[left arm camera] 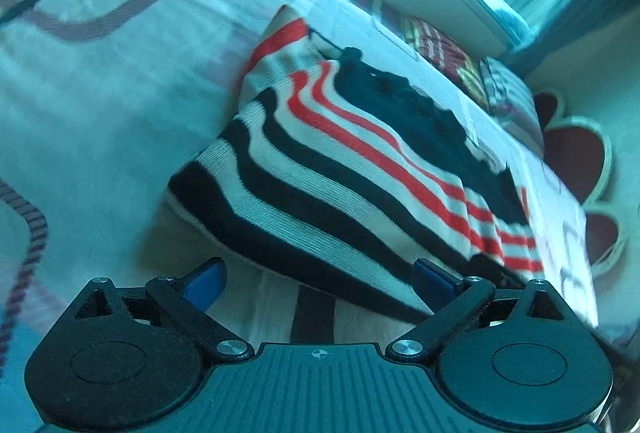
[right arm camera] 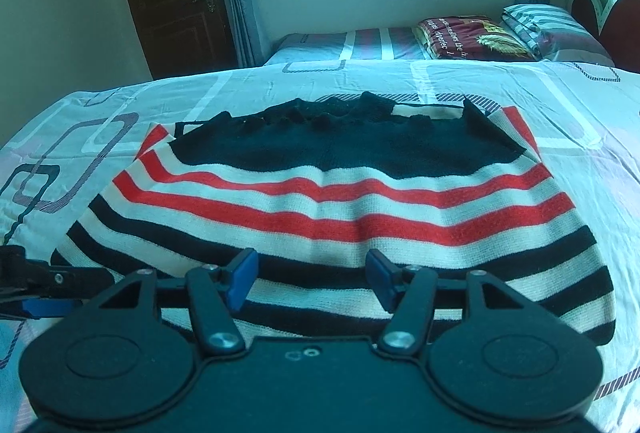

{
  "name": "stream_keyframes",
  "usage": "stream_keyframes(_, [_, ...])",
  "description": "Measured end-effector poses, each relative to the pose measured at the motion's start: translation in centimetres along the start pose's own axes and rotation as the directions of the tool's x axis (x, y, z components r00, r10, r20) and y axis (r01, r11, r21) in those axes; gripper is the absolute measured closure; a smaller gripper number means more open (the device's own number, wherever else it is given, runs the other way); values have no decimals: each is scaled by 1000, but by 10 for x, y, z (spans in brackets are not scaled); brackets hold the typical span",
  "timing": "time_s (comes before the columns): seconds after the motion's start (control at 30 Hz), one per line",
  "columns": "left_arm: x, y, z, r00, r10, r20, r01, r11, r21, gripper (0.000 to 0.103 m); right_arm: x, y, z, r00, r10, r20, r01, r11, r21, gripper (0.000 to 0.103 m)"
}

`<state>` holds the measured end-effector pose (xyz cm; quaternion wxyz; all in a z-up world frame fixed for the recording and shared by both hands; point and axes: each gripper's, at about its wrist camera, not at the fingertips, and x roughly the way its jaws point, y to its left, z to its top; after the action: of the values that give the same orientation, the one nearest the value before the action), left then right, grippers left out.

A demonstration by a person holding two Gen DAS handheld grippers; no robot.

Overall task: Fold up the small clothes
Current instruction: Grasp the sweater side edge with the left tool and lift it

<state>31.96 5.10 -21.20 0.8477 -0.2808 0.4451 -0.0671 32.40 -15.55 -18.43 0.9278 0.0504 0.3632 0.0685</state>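
Striped knit sweater (right arm camera: 332, 209) lay flat on the bed (right arm camera: 560, 137), filling mid-frame.
Right gripper (right arm camera: 312, 281) and left gripper (left arm camera: 320, 283) both had jaws spread wide, empty, at its lower hem.

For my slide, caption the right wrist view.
Open right gripper poised over the striped sweater's hem on the bed.
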Motion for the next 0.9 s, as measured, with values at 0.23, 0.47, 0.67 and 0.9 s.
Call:
stream_keyframes(0.23, [17, 14, 6, 990, -107, 97, 118, 985, -127, 5, 8, 6, 5, 1000, 13, 10, -13, 1000, -16, 44])
stream_keyframes(0.47, [38, 19, 17, 970, -140, 197, 178, 966, -186, 5, 20, 8, 13, 1000, 2, 30, -1, 999, -49, 44])
stream_keyframes(0.67, [48, 19, 23, 962, -117, 248, 172, 961, -215, 39, 34, 9, 26, 999, -10, 51, 12, 999, -53, 44])
stream_keyframes(0.9, [52, 25, 26, 965, -82, 250, 141, 963, -229, 66, 48, 14, 26, 997, -53, 51, 57, 995, -85, 45])
